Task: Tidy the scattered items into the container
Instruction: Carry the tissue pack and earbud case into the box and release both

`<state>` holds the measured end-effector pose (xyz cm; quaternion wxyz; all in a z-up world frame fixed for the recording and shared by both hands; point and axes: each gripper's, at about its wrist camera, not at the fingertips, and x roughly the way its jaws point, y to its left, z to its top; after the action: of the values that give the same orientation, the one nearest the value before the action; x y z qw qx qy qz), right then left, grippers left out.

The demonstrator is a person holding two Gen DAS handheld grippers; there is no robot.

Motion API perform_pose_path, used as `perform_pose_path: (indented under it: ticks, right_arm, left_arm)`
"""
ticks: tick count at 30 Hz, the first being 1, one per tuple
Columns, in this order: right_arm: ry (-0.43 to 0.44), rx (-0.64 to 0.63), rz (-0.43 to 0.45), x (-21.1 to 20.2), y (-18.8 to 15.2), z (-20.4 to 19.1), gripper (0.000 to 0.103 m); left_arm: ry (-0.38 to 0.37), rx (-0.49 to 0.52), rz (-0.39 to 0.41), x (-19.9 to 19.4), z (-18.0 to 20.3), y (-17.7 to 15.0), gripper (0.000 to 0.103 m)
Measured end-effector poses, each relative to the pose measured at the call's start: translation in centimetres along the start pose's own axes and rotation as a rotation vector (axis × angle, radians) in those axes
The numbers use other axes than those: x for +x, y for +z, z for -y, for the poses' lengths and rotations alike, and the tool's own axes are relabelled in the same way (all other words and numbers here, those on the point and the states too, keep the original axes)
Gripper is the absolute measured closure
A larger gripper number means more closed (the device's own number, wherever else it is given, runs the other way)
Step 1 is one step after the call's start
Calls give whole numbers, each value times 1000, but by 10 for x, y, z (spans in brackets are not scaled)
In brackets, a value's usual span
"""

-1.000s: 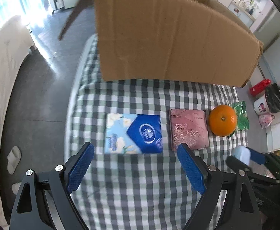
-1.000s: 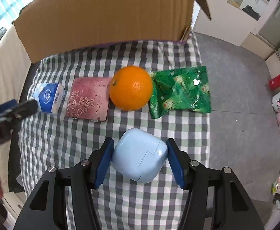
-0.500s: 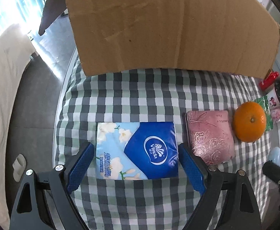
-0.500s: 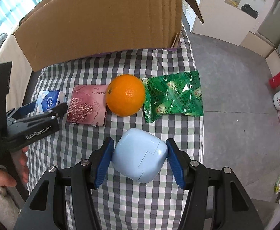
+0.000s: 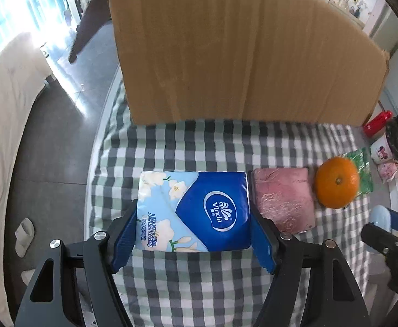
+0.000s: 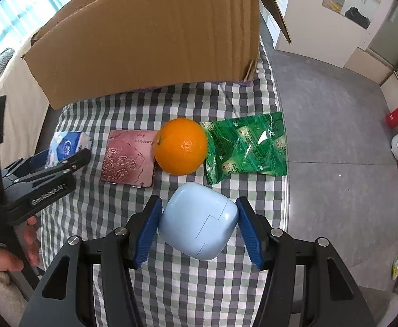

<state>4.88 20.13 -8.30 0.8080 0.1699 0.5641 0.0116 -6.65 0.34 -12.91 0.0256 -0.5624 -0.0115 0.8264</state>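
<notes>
Jaws of L gripper (image 5: 193, 234) closing round tissue pack (image 5: 193, 212).

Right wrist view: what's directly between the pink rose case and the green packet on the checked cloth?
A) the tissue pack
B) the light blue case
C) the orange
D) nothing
C: the orange sits in the row between the pink rose case and the green packet.

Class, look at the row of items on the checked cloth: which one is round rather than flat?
The orange, a ball between the flat pink case and the flat green packet.
</notes>
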Motion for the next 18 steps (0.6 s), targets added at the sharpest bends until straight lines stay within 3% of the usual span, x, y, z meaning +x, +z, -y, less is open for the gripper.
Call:
perform_pose_path:
  ticks: [10, 14, 18]
  right_arm:
    - [11, -1, 18, -12, 11, -4, 47]
    - [18, 7, 23, -21, 15, -6, 47]
    - [24, 6, 33, -30, 20, -8, 47]
  left_arm:
    - [-22, 45, 104, -87, 15, 46, 29]
    - [-52, 44, 174, -128, 19, 85, 29]
    - [-56, 71, 261, -142, 24, 129, 29]
